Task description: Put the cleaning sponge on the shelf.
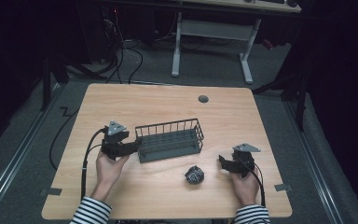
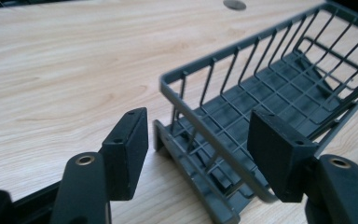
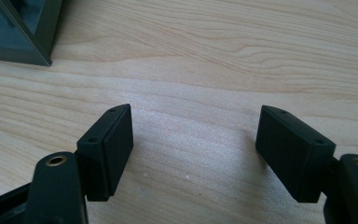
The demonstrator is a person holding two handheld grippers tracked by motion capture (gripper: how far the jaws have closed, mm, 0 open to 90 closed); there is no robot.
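A dark grey wire basket (image 1: pixel 168 125) stands in the middle of the wooden table (image 1: pixel 168 100). At its left end, my left gripper (image 1: pixel 137 147) is held level. In the left gripper view my left gripper (image 2: pixel 198 144) is open, and the basket's (image 2: pixel 242 46) near corner rim lies between the jaws with the pads clear of it. My right gripper (image 1: pixel 223 161) rests low at the right, pointing left. In the right gripper view my right gripper (image 3: pixel 193 144) is open over bare wood, with a corner of the basket (image 3: pixel 23 32) at the upper left.
A small crumpled dark ball (image 1: pixel 194 175) lies on the table between the two hands, in front of the basket. A round cable hole (image 1: pixel 203 99) sits near the far edge. A white desk frame (image 1: pixel 212 35) stands on the floor beyond.
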